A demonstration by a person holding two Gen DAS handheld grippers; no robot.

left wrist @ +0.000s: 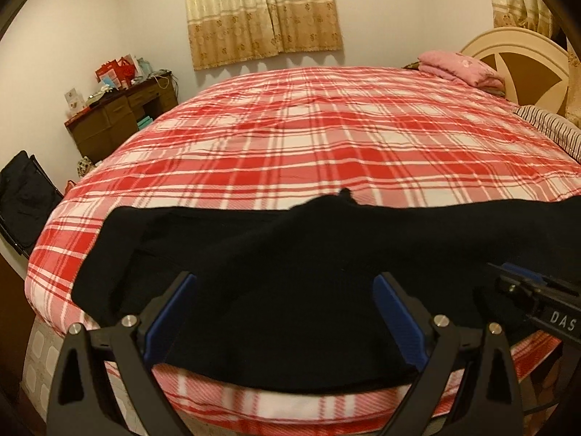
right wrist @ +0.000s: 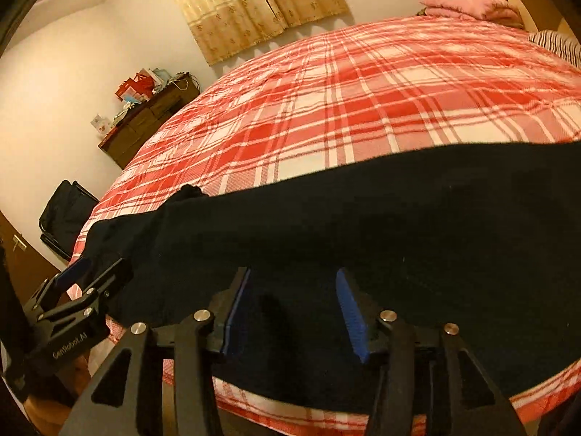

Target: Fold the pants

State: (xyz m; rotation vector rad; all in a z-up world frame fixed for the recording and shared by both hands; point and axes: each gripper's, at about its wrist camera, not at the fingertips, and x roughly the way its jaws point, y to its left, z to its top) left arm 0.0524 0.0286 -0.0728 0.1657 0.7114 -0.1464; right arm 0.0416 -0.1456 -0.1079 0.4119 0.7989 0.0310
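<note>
Pants [left wrist: 276,254] lie stretched along the plaid bed's [left wrist: 326,138] near edge — flat for folding. Left gripper [left wrist: 283,312] and right gripper [right wrist: 294,312] hover unclenched — gripping nothing, cloth beneath.

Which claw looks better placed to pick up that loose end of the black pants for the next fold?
Probably the left claw: it stands open over the pants close to their end near the bed's corner. The right claw, also open, sits farther along the fabric.

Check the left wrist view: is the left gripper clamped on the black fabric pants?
No: left gripper jaws stand wide apart over the black fabric pants.
</note>
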